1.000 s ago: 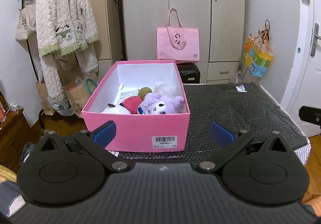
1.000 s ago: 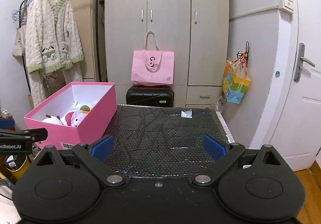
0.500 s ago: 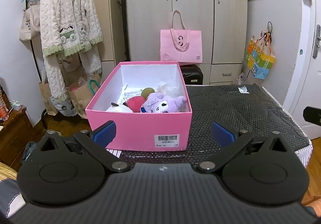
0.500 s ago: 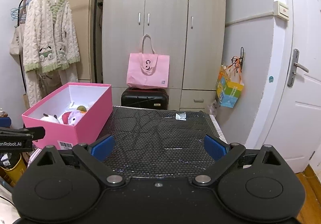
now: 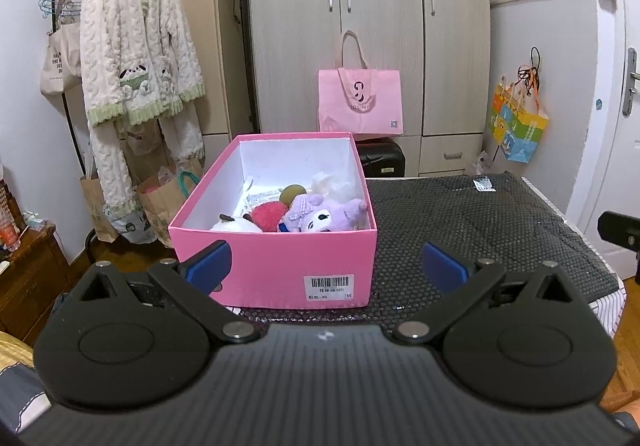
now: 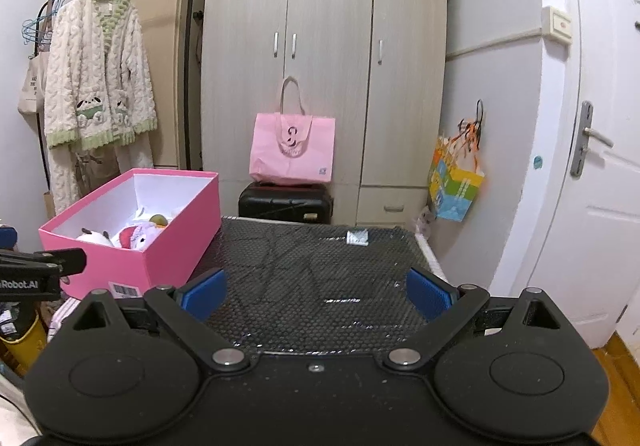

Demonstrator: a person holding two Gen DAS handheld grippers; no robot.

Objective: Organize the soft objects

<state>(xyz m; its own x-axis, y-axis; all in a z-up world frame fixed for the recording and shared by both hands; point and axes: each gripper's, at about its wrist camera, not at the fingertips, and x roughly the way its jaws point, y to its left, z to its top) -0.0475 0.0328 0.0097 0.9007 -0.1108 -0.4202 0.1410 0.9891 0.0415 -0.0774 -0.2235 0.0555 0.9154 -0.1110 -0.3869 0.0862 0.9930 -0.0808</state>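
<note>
Plush toys (image 5: pixel 316 215) fill rectangular pink cardboard box (image 5: pixel 280 266).

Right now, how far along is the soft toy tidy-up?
Done: the purple plush, red plush and white plush lie inside the pink box. In hand: nothing; left gripper and right gripper are open and empty. Left: no loose toy shows on the black mat.

Home bedroom, tall wardrobe (image 6: pixel 328 86), fluffy robe (image 5: pixel 136 58) on clothes rack, white door (image 6: pixel 600 166)
</note>
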